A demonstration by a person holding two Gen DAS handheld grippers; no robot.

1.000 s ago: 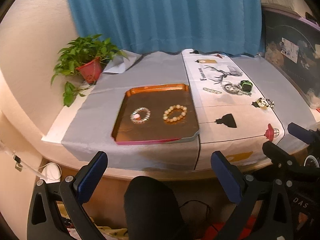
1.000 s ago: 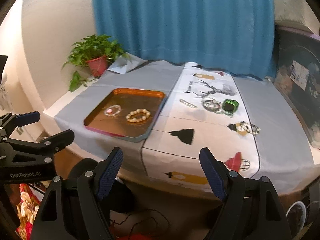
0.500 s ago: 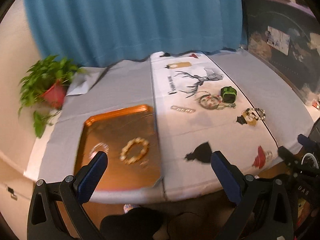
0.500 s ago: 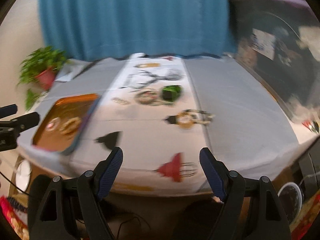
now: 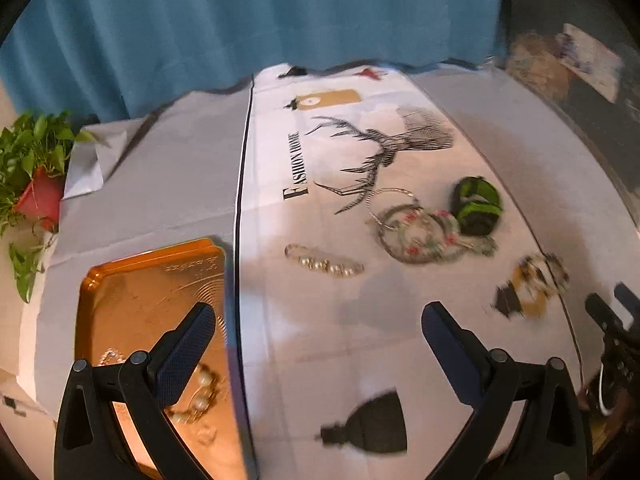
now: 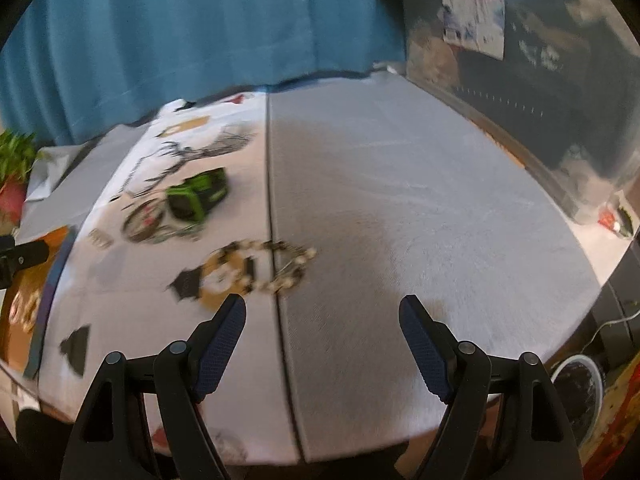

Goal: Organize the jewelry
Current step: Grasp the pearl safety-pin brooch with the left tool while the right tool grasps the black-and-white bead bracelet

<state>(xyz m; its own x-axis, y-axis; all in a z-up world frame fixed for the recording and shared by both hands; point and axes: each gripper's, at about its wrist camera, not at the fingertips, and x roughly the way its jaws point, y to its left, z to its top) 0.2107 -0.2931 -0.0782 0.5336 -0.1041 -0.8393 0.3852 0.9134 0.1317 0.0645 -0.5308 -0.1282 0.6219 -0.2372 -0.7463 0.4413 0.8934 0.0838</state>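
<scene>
An orange tray (image 5: 136, 292) lies at the left on the grey cloth and holds a pearl bracelet (image 5: 198, 394) and a thin bracelet, partly hidden behind my left finger. On the white printed runner lie a small beaded chain (image 5: 324, 264), a bunch of thin bangles (image 5: 416, 228), a green and black item (image 5: 476, 206) and a yellow and black bracelet cluster (image 5: 534, 284). My left gripper (image 5: 316, 320) is open and empty above the runner. My right gripper (image 6: 322, 316) is open and empty just in front of the yellow and black cluster (image 6: 244, 268).
A potted plant (image 5: 34, 176) stands at the far left of the table. A blue curtain (image 5: 240, 16) hangs behind. A dark panel (image 6: 520, 92) runs along the right side. The grey cloth (image 6: 420, 208) covers the table's right part.
Both grippers have moved forward over the table and swung right. The tray has slid to the lower left of the left view; the bracelet cluster is now close before the right gripper.
</scene>
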